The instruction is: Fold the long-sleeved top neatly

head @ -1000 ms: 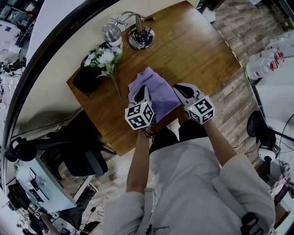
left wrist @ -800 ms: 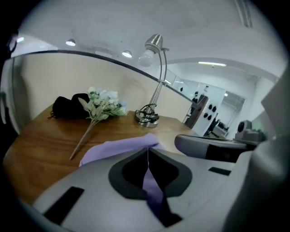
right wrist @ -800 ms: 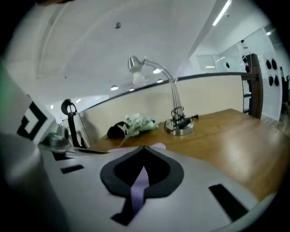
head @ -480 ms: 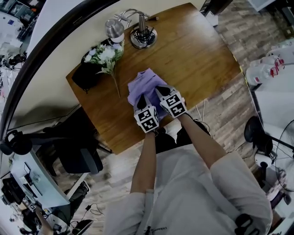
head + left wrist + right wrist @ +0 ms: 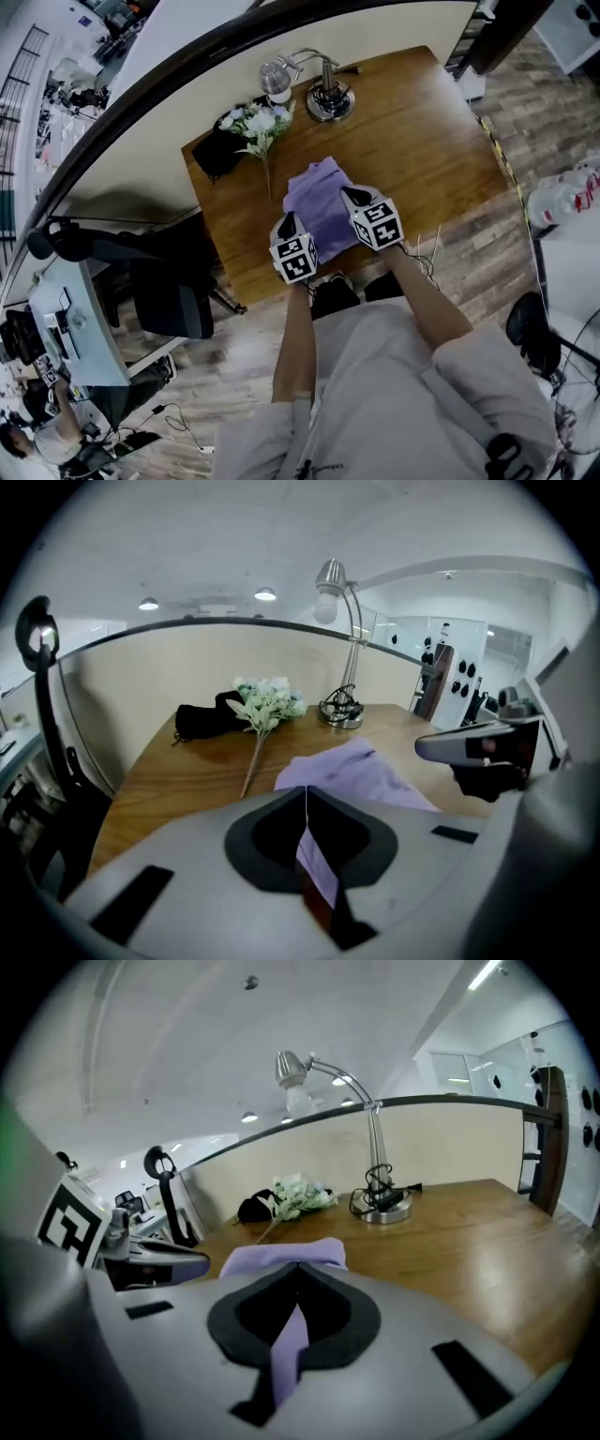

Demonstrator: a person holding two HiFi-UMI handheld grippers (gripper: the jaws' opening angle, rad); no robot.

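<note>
Pinching lilac top [image 5: 320,195]: left hand-held gripper [image 5: 287,225] and right hand-held gripper [image 5: 355,198], jaws pressed tight on near edge.

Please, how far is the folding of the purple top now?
Done: the top already lies as a small folded bundle on the table. In hand: left claw and right claw are each shut on its cloth. Left: probably one last fold and tidying.

The top [image 5: 321,199] lies on the table [image 5: 427,141]. Behind it stands the lamp [image 5: 328,101], to its left rear the flowers [image 5: 258,122] and pouch [image 5: 217,155], and a chair [image 5: 169,300] off its left.
</note>
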